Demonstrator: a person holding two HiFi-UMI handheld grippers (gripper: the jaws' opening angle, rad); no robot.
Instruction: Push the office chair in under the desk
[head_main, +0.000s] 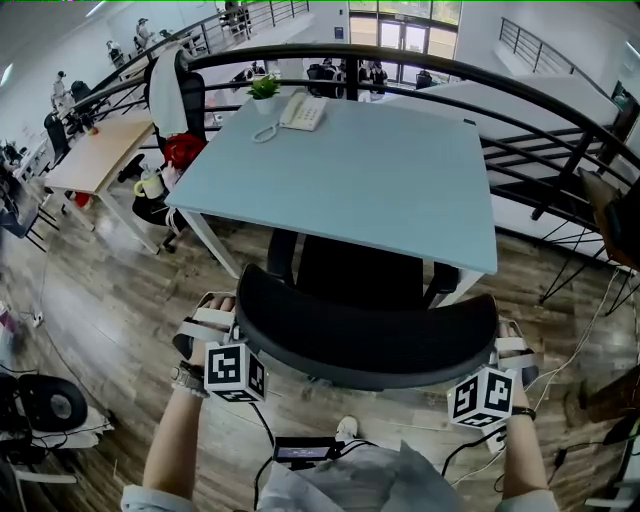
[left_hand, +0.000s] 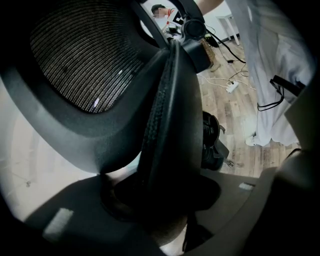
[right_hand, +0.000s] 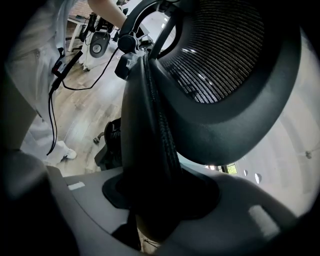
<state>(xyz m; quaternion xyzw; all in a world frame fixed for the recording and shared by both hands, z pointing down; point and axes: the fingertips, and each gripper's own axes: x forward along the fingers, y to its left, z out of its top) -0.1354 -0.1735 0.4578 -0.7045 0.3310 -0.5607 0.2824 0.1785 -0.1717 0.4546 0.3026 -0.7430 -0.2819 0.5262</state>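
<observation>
The black office chair (head_main: 365, 335) stands with its seat partly under the pale blue desk (head_main: 370, 170), its curved mesh backrest toward me. My left gripper (head_main: 215, 322) clasps the backrest's left edge and my right gripper (head_main: 510, 345) its right edge. In the left gripper view the backrest rim (left_hand: 167, 120) runs down between the jaws of the left gripper (left_hand: 160, 200), which are shut on it. The right gripper view has the rim (right_hand: 145, 125) likewise clamped in the right gripper (right_hand: 160, 200).
A white telephone (head_main: 303, 110) and a small potted plant (head_main: 264, 90) sit at the desk's far edge. A black railing (head_main: 560, 110) curves behind it. A wooden desk (head_main: 100, 150) and another chair (head_main: 180, 100) stand at the left. Cables lie on the wood floor.
</observation>
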